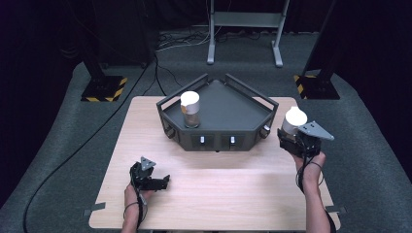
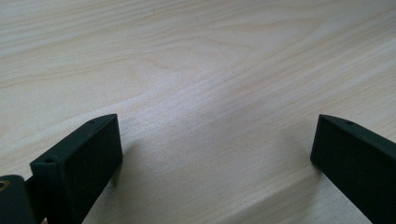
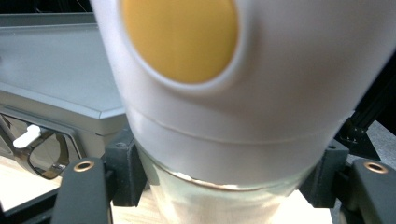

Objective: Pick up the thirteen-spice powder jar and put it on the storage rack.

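My left hand-held gripper [image 1: 154, 180] rests near the front left of the pale wood-grain tabletop [image 1: 223, 189], jaws wide. My right hand-held gripper [image 1: 295, 141] clamps a glass jar [image 1: 293, 122], upright, its smooth white lid on top, at the right edge. Beyond, a second jar [image 1: 190, 109] stands in the dark angular tray [image 1: 228, 109].
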